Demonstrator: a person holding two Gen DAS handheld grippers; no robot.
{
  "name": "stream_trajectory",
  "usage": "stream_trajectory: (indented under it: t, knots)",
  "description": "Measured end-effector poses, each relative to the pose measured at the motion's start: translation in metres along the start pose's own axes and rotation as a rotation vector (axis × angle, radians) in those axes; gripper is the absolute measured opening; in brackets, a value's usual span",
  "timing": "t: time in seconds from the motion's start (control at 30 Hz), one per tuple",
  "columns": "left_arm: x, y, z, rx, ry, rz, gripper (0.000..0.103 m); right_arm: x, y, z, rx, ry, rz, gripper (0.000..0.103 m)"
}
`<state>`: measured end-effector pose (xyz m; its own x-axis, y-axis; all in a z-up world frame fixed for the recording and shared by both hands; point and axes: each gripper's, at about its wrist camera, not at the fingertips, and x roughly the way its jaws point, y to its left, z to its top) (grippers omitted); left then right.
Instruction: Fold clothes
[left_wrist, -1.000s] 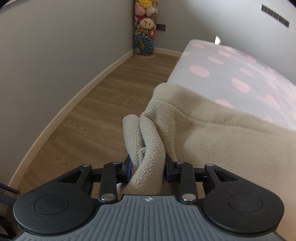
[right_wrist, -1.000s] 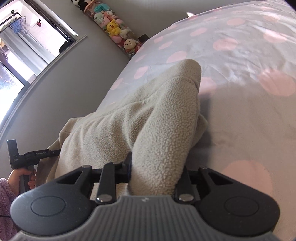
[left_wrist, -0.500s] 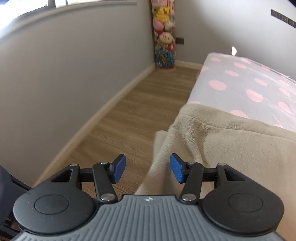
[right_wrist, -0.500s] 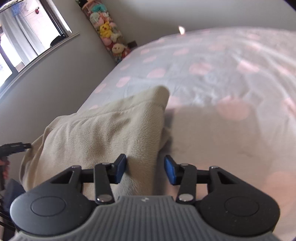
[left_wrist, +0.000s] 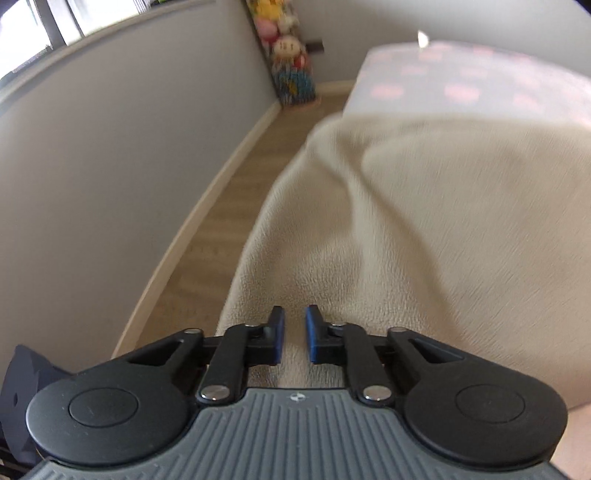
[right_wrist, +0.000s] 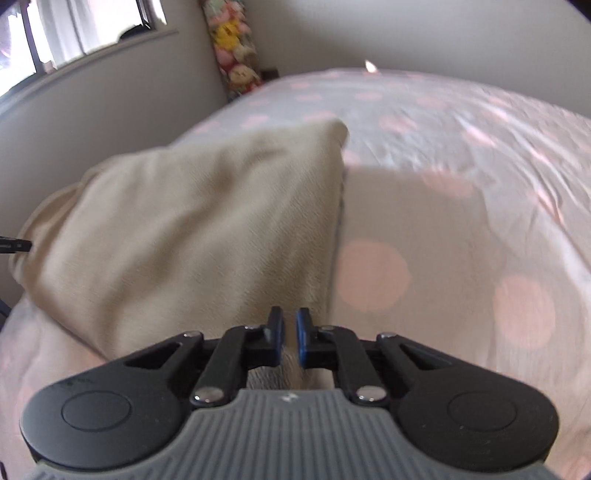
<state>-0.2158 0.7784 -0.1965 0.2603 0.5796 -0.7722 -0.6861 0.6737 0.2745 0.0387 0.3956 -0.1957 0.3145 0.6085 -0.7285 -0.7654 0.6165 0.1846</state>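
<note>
A beige fleece garment (left_wrist: 443, 221) lies spread on the bed, its left side hanging over the mattress edge. My left gripper (left_wrist: 294, 310) is at its near left part; the jaws are closing to a narrow gap with fleece between the blue pads, and a crease runs away from them. In the right wrist view the fleece (right_wrist: 184, 221) lies as a flat slab. My right gripper (right_wrist: 289, 312) sits at its near right edge, its jaws closing almost together on a thin bit of fleece.
The bed has a pale sheet with pink dots (right_wrist: 461, 184), bare to the right of the fleece. Left of the bed are a wood floor (left_wrist: 229, 221) and a grey wall (left_wrist: 110, 184). A column of stuffed toys (left_wrist: 288, 55) stands in the corner.
Both grippers let go of the bunched fleece, opened wide, drew back toward its near edge and have now narrowed on it there. The fleece lies flatter.
</note>
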Motion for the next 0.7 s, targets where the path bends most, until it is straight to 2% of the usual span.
stream_trajectory:
  t: [0.13, 0.2, 0.33, 0.47, 0.6, 0.7]
  knots:
    - [0.023, 0.01, -0.005, -0.071, 0.049, -0.018, 0.009, 0.029, -0.019, -0.014, 0.039, 0.083, -0.026, 0.001]
    - [0.03, 0.02, -0.007, -0.127, 0.063, -0.043, 0.008, 0.031, -0.024, -0.017, 0.035, 0.07, -0.017, 0.0]
    - [0.033, 0.047, -0.014, -0.336, 0.062, -0.118, 0.005, 0.031, -0.023, -0.016, -0.003, 0.067, -0.012, 0.0]
    - [0.015, 0.049, -0.003, -0.278, 0.03, -0.107, 0.004, 0.02, -0.032, -0.006, 0.018, 0.053, 0.008, 0.001]
    - [-0.011, 0.049, 0.016, -0.198, -0.076, -0.091, 0.005, -0.002, -0.039, 0.022, 0.011, -0.047, -0.019, 0.001]
    - [-0.011, 0.047, 0.041, -0.178, -0.116, -0.088, 0.005, -0.006, -0.032, 0.054, -0.005, -0.121, -0.013, 0.001]
